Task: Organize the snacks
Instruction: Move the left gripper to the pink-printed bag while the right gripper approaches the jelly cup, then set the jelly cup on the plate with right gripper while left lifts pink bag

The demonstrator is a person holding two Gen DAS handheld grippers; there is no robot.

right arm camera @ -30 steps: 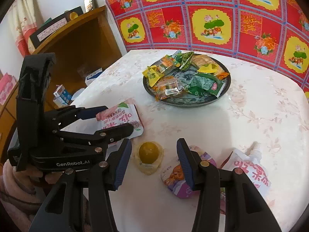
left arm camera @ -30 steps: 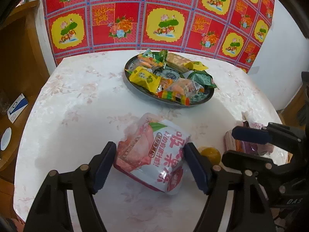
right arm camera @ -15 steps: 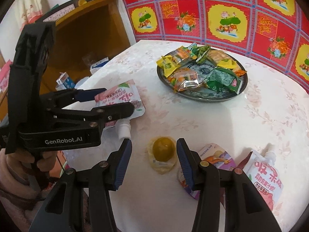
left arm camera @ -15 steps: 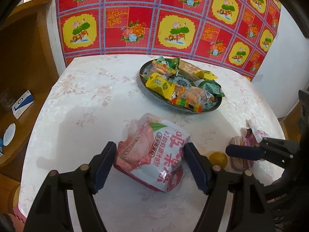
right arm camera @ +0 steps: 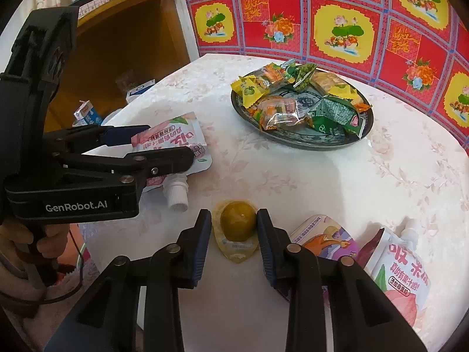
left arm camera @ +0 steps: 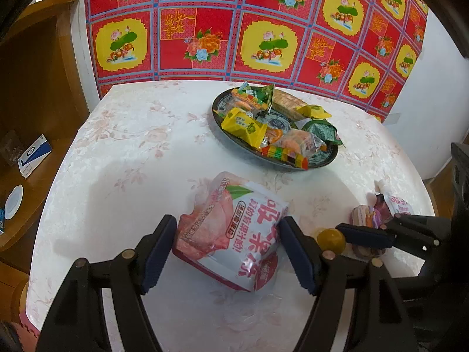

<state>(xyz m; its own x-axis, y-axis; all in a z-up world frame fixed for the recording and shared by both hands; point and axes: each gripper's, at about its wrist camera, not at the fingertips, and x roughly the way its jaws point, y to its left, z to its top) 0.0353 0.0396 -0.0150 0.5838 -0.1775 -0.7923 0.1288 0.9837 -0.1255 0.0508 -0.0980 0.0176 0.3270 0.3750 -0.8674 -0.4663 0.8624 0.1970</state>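
A pink jelly pouch (left arm camera: 231,228) with a white spout sits between the pads of my left gripper (left arm camera: 227,226), which is shut on it at the table's near edge; the right wrist view shows that left gripper (right arm camera: 167,143) and pouch (right arm camera: 176,138) too. My right gripper (right arm camera: 233,220) straddles a small yellow jelly cup (right arm camera: 238,224) lying on the tablecloth. Its jaws are closing, the right pad at the dome, the left pad still a little off it. The dark plate (left arm camera: 217,117) of wrapped snacks stands farther back, also seen as the plate (right arm camera: 293,143) in the right wrist view.
A purple snack pack (right arm camera: 325,240) and a second pink pouch (right arm camera: 404,270) lie right of the cup. A wooden shelf (right arm camera: 123,44) with small cartons (right arm camera: 86,111) stands left of the table. A red patterned cloth (left arm camera: 234,29) hangs behind. A hand (right arm camera: 17,240) holds the left gripper.
The right gripper's jaws have narrowed around the yellow jelly cup and it has come lower over it. The left gripper keeps the pink pouch in the same hold.
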